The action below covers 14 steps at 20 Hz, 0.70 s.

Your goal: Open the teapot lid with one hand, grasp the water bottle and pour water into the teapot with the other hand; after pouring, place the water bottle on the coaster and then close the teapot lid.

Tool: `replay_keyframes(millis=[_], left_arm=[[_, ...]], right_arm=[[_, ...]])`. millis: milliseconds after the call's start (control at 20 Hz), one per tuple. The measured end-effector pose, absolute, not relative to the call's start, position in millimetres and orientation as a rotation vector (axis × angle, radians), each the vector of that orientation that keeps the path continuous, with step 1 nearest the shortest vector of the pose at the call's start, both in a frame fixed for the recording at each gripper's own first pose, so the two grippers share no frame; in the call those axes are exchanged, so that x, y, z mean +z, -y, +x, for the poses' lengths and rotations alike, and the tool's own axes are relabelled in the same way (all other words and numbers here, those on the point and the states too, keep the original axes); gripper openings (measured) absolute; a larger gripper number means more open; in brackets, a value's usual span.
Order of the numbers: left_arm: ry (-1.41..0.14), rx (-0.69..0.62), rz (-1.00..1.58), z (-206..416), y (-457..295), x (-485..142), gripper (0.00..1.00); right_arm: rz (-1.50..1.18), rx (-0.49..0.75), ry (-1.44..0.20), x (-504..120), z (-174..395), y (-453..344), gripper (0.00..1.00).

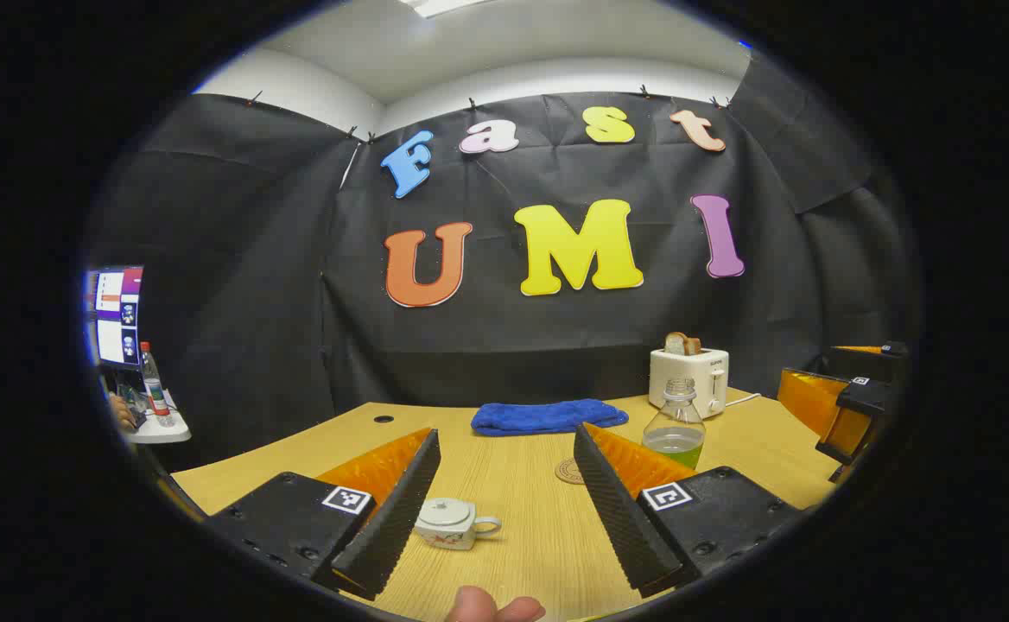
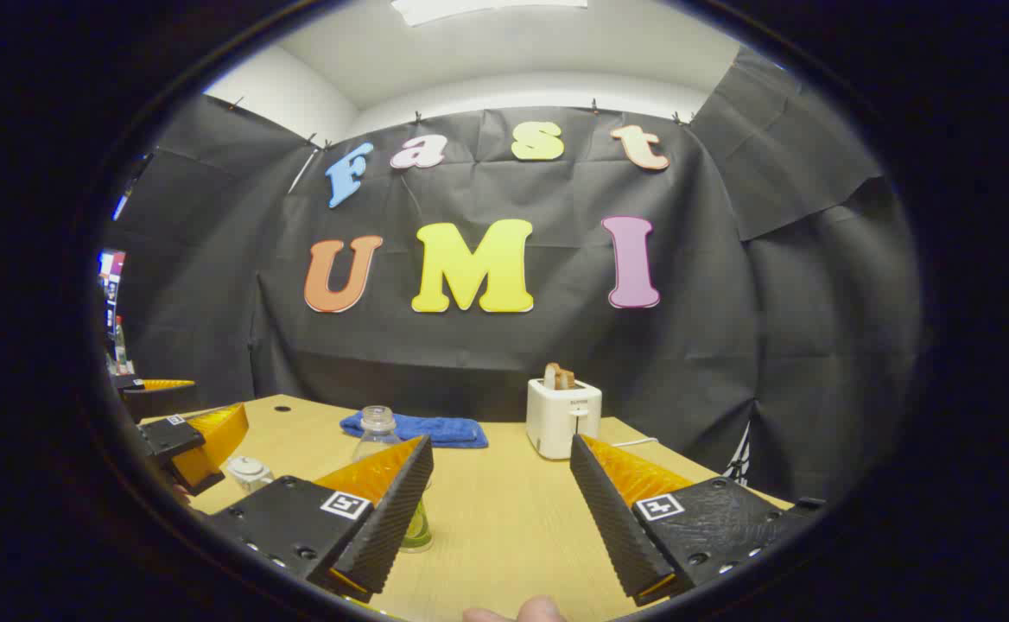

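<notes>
Pale wood-grain tabletop (image 1: 522, 518) carries everything, and much of it is partly screened. In the left gripper view the left gripper (image 1: 504, 510) has its ribbed fingers spread wide with nothing between them; its left finger cuts off one side of the small white teapot (image 1: 451, 522), whose domed lid (image 1: 442, 510) with a round knob sits in place and whose loop handle points right. The painted pattern on the pot's side is too small to read. Beyond the right finger stands the clear, bulbous water bottle (image 1: 675, 428), uncapped, with greenish liquid low in it; the finger hides its foot. Just beside it, between the fingers, lies the round, flat coaster (image 1: 570, 471), half covered by that finger. A folded blue towel (image 1: 548, 416) with a soft nap lies farther back, and a boxy white toaster (image 1: 690, 377) holds a slice of bread. A fingertip (image 1: 491, 608) shows at the bottom edge, cut off.

In the right gripper view the right gripper (image 2: 500, 510) is likewise wide apart and holding nothing. Its left finger covers most of the bottle, leaving the neck and a sliver of the base. The other gripper is at the far left edge, cropped, near the teapot.
</notes>
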<state>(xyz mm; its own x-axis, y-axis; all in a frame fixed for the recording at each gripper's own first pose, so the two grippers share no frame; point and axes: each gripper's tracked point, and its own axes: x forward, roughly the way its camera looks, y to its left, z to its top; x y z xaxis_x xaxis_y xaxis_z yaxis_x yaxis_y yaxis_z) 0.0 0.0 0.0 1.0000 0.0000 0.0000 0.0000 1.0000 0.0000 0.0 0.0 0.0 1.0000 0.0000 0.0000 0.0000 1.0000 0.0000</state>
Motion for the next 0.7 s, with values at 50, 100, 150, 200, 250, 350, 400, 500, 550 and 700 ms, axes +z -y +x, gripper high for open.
replay_keyframes(millis=[50, 100, 150, 200, 250, 350, 400, 500, 550, 700], left_arm=[[0.001, -0.003, -0.001, -0.2, 0.6, -0.2, 0.98], [0.000, -0.006, -0.001, -0.5, 2.3, 0.7, 0.98], [0.002, -0.007, -0.002, 0.0, 2.1, 0.8, 0.98], [0.002, -0.011, -0.002, 0.8, 3.4, 1.8, 0.98], [0.004, -0.011, -0.001, -0.6, 3.3, 1.9, 0.98], [0.006, -0.011, 0.000, -0.9, 3.2, 2.4, 0.98], [0.006, -0.008, 0.000, -0.7, 2.5, 2.2, 0.98], [0.005, -0.008, -0.003, -0.2, 4.1, 0.9, 0.98], [0.006, -0.005, -0.002, -0.8, 3.9, 1.0, 0.98], [-0.001, 0.020, 0.013, 2.0, -4.5, -4.1, 0.98]], right_arm=[[-0.001, 0.000, -0.003, -1.1, -0.1, 0.8, 0.95], [-0.002, 0.001, -0.005, -1.2, -0.8, 0.5, 0.95], [0.000, 0.001, -0.004, -1.0, -1.1, 0.4, 0.95], [0.002, 0.001, -0.002, 0.3, -1.3, 0.7, 0.95], [0.003, 0.002, -0.004, -1.6, -1.8, 0.2, 0.95], [0.006, 0.009, -0.012, -3.8, -2.2, -0.7, 0.95], [0.007, 0.011, -0.014, -3.3, -1.5, -0.7, 0.95], [0.008, 0.018, -0.014, -3.2, -0.2, -1.0, 0.97], [0.006, 0.022, -0.012, -3.4, 0.7, -1.3, 0.95], [-0.004, 0.036, -0.006, -4.8, 2.2, -2.7, 0.95]])
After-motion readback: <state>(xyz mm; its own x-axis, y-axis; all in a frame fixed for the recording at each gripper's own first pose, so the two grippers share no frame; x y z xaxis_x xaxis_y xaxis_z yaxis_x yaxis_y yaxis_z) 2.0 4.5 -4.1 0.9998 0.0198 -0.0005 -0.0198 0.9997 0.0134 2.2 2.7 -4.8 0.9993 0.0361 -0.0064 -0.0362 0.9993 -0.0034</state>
